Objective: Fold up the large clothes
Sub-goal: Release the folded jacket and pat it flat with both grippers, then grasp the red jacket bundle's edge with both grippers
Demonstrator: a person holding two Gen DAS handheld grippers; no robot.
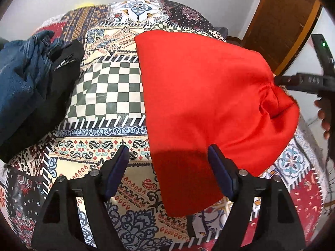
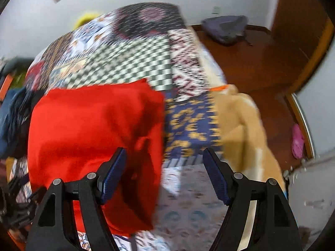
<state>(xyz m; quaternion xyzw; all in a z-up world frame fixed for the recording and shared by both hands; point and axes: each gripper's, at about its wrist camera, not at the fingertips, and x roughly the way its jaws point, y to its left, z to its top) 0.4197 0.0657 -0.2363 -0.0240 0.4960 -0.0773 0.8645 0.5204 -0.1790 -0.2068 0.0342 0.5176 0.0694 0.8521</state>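
My left claw (image 1: 168,148) hangs spread wide over the bed (image 1: 108,96), gripping nothing, with the near edge of the red garment (image 1: 205,104) lying just under its right finger. My right claw (image 2: 164,152) is spread too in its own blurred view and holds nothing; from the left view its tip sits at the red garment's far right edge, though I cannot tell if it touches the cloth. The red garment lies on the patterned bedspread as a compact, mostly flat shape, so I judge it largely folded, with a puckered bulge on the right side left to smooth. A dark blue and black pile of clothes (image 1: 31,79) sits unfolded at the left, and a tan cloth (image 2: 240,121) lies at the bed's right edge, so I reckon plenty of work remains.
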